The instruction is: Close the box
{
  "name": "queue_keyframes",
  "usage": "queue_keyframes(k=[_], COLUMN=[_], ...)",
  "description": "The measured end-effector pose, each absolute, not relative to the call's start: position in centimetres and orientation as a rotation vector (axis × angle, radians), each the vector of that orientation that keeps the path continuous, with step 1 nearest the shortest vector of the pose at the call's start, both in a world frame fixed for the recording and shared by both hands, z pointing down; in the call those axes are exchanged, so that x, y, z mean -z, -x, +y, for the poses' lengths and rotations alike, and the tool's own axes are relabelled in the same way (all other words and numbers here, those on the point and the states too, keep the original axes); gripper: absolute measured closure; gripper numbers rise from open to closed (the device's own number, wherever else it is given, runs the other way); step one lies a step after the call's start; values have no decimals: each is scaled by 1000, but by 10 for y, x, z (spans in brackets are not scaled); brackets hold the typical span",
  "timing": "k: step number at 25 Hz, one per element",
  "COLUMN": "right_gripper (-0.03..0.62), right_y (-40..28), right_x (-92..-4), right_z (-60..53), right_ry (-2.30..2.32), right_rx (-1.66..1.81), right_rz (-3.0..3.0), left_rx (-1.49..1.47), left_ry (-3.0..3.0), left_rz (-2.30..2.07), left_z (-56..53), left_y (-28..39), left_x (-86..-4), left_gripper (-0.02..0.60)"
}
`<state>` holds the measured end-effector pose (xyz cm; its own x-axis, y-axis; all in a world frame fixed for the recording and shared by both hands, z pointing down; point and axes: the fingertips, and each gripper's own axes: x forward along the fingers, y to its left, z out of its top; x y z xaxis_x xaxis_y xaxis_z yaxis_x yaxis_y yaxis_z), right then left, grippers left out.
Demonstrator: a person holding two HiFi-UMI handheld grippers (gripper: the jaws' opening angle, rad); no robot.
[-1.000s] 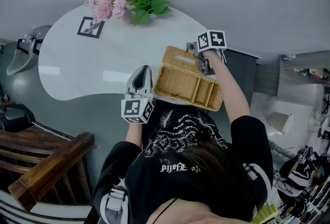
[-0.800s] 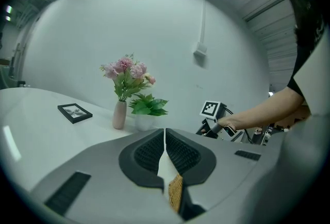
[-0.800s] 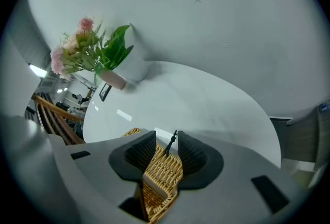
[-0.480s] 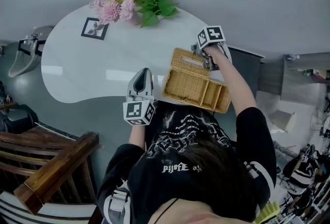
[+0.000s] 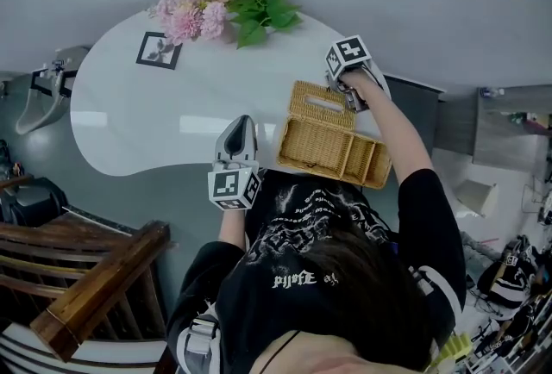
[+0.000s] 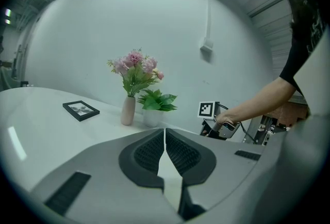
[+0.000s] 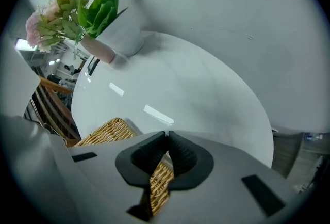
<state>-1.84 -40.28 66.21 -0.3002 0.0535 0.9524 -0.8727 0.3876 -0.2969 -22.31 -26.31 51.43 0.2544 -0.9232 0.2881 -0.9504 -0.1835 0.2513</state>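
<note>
Sitting at the near edge of the glossy white rounded bench [image 5: 164,109], the rectangular woven-wicker box [image 5: 332,148] lies open, its lid [image 5: 319,96] on the far side. The right tongs [image 7: 166,140], arm stretched forward, are closing on the lid's rim, with wicker between their ribbed pads. The left tongs [image 6: 165,132] hover beside the box, shut and empty.

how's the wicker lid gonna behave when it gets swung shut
Probably light: the wicker lid is thin weave. Likely holds its shape, maybe flexing where the jaws of the right gripper are closing on it. The box could slide on the glossy table.
</note>
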Motion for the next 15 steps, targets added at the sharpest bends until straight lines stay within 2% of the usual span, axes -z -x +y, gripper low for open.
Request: queue_keyframes(k=[15], right_gripper=[557], right_y=[35], right_x=[-634], right_z=[-411], right_ry=[-694], right_rx=[-1080], right_rz=[-1754], left_rx=[-100], left_ry=[-2156], left_rz=[-1699], left_z=[-258], left_y=[215], left_x=[-517], left_gripper=[552])
